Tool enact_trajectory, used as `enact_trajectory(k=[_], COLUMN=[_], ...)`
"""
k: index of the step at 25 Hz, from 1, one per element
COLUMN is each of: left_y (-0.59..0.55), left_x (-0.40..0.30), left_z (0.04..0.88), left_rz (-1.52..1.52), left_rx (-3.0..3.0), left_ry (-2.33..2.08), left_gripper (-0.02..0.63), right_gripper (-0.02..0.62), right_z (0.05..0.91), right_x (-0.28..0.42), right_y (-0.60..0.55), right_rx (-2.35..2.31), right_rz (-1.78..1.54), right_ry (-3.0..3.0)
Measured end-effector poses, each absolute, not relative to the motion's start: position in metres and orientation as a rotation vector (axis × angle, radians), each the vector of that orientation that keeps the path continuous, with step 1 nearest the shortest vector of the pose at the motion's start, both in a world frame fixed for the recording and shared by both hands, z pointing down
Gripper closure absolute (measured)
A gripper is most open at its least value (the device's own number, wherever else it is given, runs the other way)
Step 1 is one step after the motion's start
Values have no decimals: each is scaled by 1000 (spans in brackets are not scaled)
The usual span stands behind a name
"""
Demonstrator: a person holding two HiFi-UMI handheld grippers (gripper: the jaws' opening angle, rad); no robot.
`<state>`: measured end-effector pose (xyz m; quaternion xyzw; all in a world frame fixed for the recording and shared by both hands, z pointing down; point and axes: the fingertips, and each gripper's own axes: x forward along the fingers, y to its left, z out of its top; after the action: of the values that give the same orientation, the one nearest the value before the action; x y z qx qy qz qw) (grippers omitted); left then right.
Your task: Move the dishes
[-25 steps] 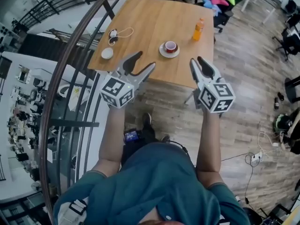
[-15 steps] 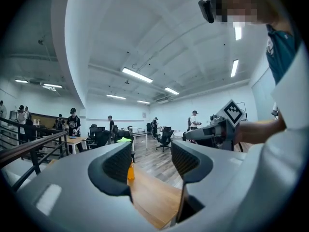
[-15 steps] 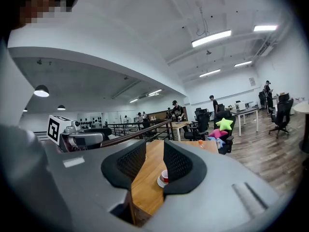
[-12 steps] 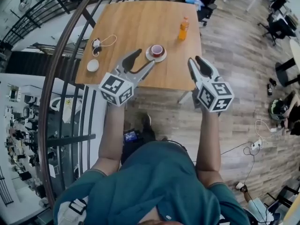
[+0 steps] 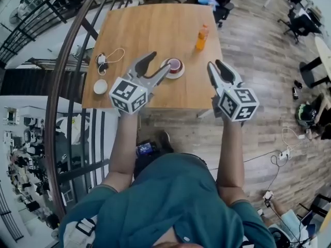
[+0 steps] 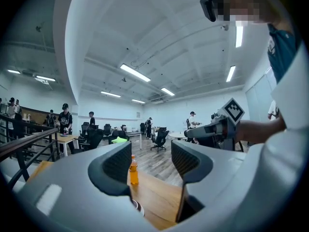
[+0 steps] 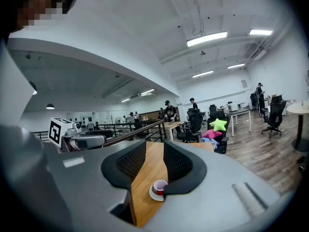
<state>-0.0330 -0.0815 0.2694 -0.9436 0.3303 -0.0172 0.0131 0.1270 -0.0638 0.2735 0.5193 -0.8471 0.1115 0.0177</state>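
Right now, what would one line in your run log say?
left gripper: open, empty | right gripper: open, empty | cup on saucer: on table, not gripped | bottle: upright

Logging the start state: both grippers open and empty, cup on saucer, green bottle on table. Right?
No: the head view shows an orange bottle, not green. The left gripper and right gripper are open and empty, the cup on its saucer.
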Motion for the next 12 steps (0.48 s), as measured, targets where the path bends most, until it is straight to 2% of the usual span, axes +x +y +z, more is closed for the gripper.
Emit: enact_trajectory(k=[12], left_y=[-165], left_x=[-48], left_z=[294], left_rz=[-91], left_rx=[-3024], left_ry=[869], left_gripper=[351], right_gripper=[499], right_z=[284], right_x=[108], right_y=[-133], right_rx=[1736], right_rz=[380], right_ry=[-2520])
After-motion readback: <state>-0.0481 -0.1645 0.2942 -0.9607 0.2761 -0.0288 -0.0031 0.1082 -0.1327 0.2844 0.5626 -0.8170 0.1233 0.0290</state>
